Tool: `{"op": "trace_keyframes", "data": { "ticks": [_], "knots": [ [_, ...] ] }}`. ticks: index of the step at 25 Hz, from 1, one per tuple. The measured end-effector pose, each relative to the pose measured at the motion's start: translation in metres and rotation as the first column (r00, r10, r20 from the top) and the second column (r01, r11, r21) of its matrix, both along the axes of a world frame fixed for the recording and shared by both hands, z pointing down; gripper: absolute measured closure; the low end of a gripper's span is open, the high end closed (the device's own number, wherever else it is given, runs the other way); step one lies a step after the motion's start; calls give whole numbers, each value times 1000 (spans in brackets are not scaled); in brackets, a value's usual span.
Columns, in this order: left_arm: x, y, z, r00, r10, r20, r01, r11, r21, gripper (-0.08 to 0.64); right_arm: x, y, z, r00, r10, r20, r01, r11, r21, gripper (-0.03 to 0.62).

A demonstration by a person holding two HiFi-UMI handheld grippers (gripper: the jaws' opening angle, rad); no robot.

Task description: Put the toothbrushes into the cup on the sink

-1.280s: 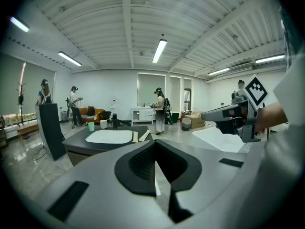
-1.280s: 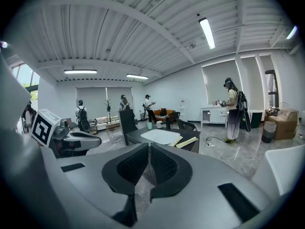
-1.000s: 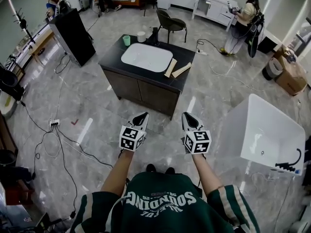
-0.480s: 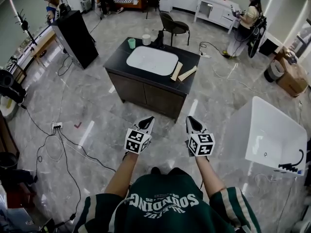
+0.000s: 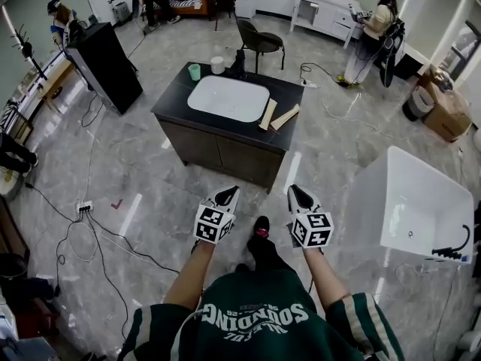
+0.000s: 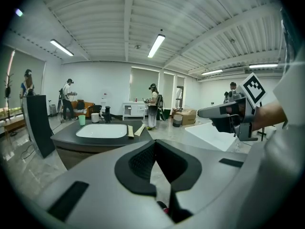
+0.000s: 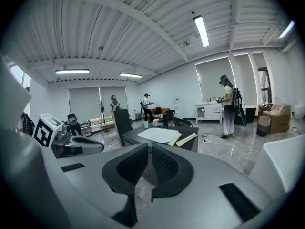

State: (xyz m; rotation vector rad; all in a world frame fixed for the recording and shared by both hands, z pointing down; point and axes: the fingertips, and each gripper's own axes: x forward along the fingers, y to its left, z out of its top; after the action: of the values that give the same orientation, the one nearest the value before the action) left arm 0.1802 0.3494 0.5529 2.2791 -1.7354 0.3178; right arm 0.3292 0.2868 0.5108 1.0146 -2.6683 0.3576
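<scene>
Stepping closer, the person now shows a dark shoe [image 5: 261, 228] between the two grippers. On the left gripper [image 5: 228, 194] the fingers are pressed together on nothing, and its cube [image 5: 213, 225] is patterned in black and white squares. White letters on the green jersey [image 5: 252, 318] read "SOUNDING", upside down. The right gripper [image 5: 296, 192] has ribbed black fingers a thin slit apart, also empty. Ahead, well apart from both, the dark matte desk [image 5: 171, 96] carries a mint cup [image 5: 195, 71], a white cup [image 5: 217, 65] and a glossy rounded basin [image 5: 228, 98]. Just right of the basin lie two flat pale strips, probably the toothbrushes [image 5: 267, 114].
</scene>
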Motion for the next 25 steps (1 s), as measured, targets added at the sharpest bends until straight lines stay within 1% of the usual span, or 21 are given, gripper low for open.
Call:
{"op": "trace_keyframes", "data": {
  "ticks": [6, 9, 11, 16, 20, 25],
  "knots": [
    [-20, -50, 7, 1000, 22, 3, -22, 1000, -5, 552, -22, -50, 10, 1000, 20, 8, -20, 1000, -6, 548],
    [-35, -85, 11, 999, 35, 19, -34, 999, -26, 552, -42, -86, 12, 999, 19, 37, -19, 1000, -6, 548],
    [-46, -112, 12, 999, 43, 22, -42, 999, -34, 552, -59, -115, 12, 999, 20, 47, -20, 1000, 1, 549],
    [-74, -190, 12, 998, 53, 19, -52, 998, -41, 552, -97, -195, 17, 999, 8, 38, -8, 1000, -11, 548],
    [-87, -253, 6, 997, 75, 21, -74, 996, -49, 552, -114, -256, 16, 1000, 3, 31, -2, 1000, -27, 548],
    [-100, -335, 11, 995, 93, 18, -91, 992, -87, 552, -131, -327, 22, 1000, -16, 12, 16, 999, -47, 548]
  ]
}}
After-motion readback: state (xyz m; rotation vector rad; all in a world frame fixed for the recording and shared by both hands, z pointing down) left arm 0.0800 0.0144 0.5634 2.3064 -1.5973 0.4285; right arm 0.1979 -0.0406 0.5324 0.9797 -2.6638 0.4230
